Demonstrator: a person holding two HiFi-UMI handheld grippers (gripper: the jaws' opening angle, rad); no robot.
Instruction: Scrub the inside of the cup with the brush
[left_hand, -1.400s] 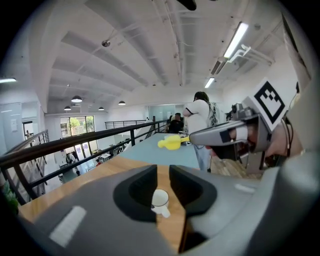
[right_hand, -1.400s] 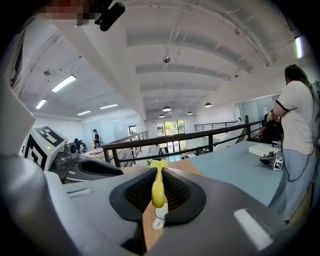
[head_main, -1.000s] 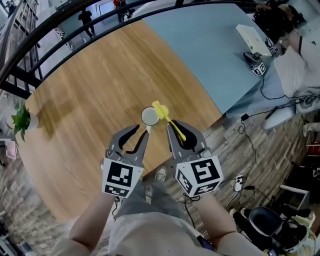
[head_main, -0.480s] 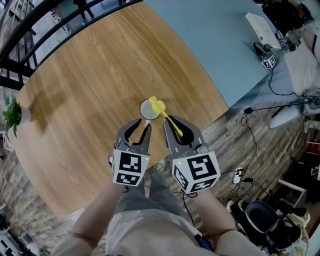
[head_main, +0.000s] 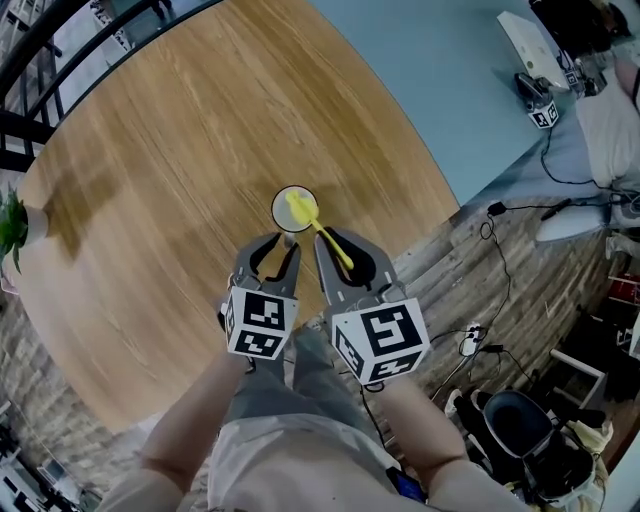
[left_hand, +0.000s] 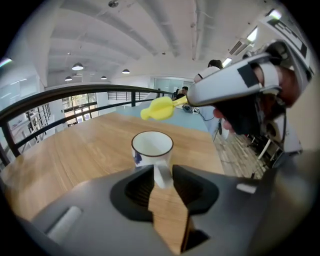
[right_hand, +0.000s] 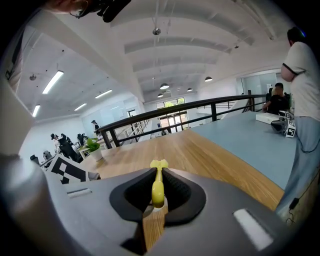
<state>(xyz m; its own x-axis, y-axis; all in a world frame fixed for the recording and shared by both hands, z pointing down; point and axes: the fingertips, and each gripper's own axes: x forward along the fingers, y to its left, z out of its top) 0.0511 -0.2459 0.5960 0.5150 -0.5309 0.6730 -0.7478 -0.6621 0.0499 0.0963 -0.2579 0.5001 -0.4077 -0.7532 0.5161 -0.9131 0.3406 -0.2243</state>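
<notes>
Head view: white cup (head_main: 281, 207) stands upright on the wooden table (head_main: 170, 150) near its edge. The yellow brush (head_main: 322, 236) slants out of the right gripper (head_main: 335, 243) with its head over the cup's mouth, and the left gripper (head_main: 285, 243) sits just behind the cup. Left gripper view: its jaws have just been opening and stand wide with the cup's handle (left_hand: 161, 176) between their tips, not clamped, so scrubbing before they close would likely shove or tip the cup. Right gripper view: its jaws are closed on the brush's thin stem, which could twist between them under sideways load.
</notes>
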